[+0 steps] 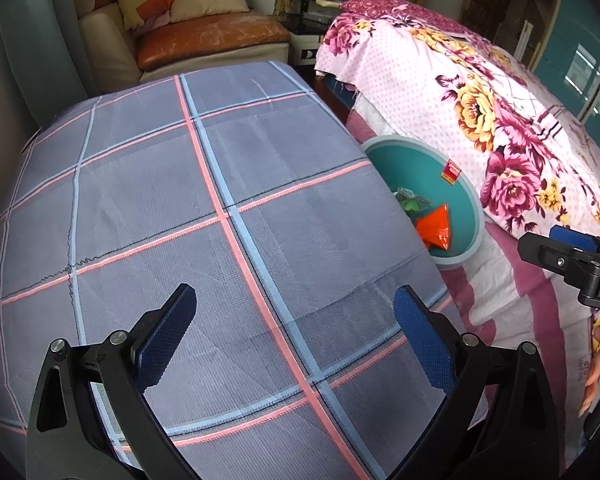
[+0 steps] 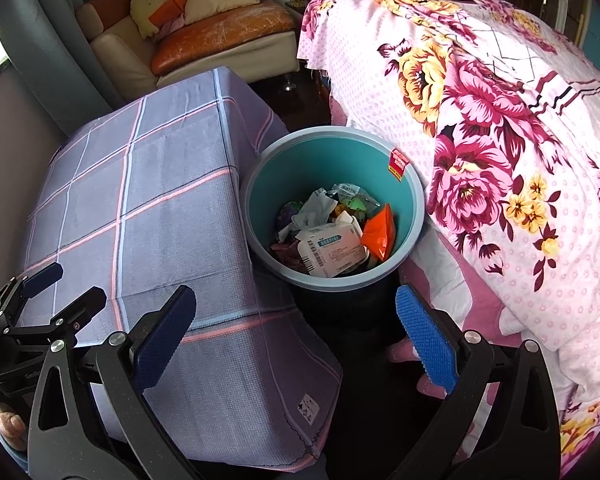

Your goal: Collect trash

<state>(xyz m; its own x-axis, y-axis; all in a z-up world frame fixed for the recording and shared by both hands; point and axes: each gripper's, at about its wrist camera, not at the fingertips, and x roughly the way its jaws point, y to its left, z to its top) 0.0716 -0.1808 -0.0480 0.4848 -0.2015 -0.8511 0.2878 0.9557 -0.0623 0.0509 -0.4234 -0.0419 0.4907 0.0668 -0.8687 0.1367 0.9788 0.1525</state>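
Trash (image 2: 332, 236) already fills the round teal plastic bin (image 2: 260, 184); the grey plaid-covered table (image 1: 180, 200) looks cleared, and both the left gripper (image 1: 296, 332) and right gripper (image 2: 296, 336) are spread, empty.

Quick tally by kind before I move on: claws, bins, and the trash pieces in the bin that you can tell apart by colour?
Claws: 2, left claw and right claw, both open and empty
Bins: 1, teal bin
Orange packets: 1, orange packet
White labelled packs: 1, white pack
Other trash: crumpled pile, cannot count
Total: 5 countable
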